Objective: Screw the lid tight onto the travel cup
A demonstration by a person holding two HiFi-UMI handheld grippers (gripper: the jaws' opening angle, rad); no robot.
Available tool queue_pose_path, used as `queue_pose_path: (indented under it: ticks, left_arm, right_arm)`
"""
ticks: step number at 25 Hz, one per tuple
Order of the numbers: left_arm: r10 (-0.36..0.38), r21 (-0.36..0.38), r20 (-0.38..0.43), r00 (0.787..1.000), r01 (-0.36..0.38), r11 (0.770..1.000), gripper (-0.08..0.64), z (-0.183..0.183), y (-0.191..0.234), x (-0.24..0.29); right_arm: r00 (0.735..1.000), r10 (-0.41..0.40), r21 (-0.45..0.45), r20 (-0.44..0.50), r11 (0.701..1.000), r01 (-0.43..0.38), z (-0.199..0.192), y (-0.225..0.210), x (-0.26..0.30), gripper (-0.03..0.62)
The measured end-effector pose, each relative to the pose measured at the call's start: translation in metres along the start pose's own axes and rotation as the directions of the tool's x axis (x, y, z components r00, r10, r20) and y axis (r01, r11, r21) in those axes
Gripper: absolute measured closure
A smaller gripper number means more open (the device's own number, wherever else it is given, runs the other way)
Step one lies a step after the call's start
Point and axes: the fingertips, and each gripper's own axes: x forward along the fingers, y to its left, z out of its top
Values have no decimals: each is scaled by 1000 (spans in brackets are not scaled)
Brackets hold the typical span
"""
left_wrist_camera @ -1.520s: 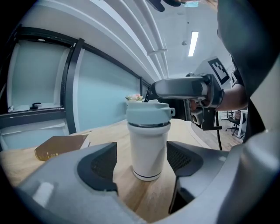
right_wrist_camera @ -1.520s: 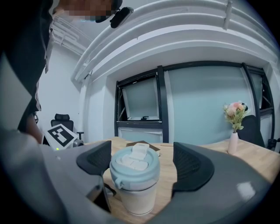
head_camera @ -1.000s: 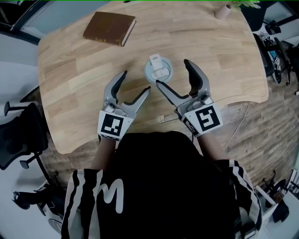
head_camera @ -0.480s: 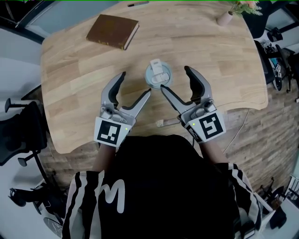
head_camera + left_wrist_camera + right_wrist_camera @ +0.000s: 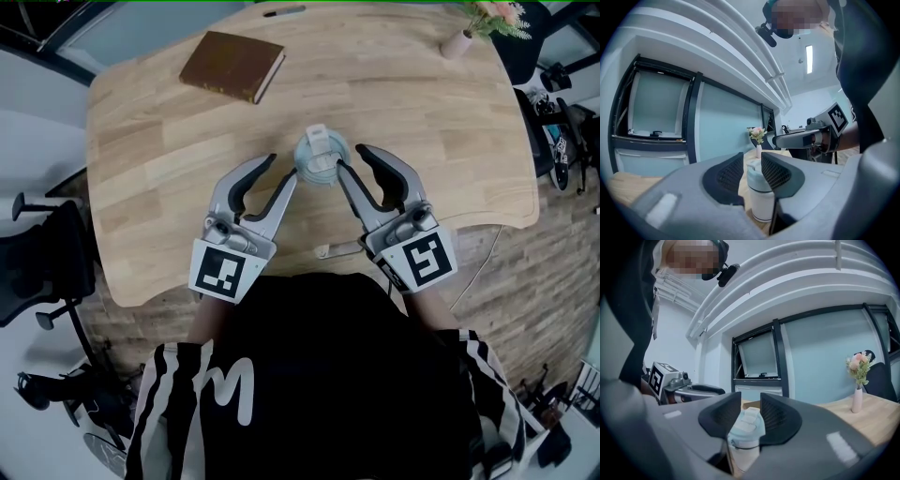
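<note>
1. Wooden tabletop (image 5: 422, 122) carries the lidded travel cup (image 5: 319, 155).
2. Left gripper (image 5: 279, 171) and right gripper (image 5: 352, 159) flank the cup; their jaws have just been closing to narrow gaps and grip nothing.
3. Brown book (image 5: 232, 66) and flower vase (image 5: 457, 42) sit well beyond the cup.

I wear a black top (image 5: 328, 347) with white stripes down both sleeves (image 5: 161, 405) and a white M-shaped mark (image 5: 223, 392).

Office: wooden desk (image 5: 441, 131), swivel chair (image 5: 37, 267), glass partition walls (image 5: 724, 124).
</note>
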Motion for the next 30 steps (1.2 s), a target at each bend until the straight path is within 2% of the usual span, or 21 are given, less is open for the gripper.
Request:
queue_pose_path:
  ticks: [7,11,30]
  left_arm:
    - [4,10,2,1000,-4,1000,557,2,-1,1]
    - [-24,-2,7,1000,24,1000,557,3,-8,2]
    - [-18,2,23,1000,17,1000,557,9,-15,1]
  right_arm:
    - [1000,-3,0,6,1000,3,4,0,-3,559]
    - [1000,-2,0,9,1000,2,5,0,-6,591]
    - [1000,13,-6,19,1000,-13,9,6,-10,591]
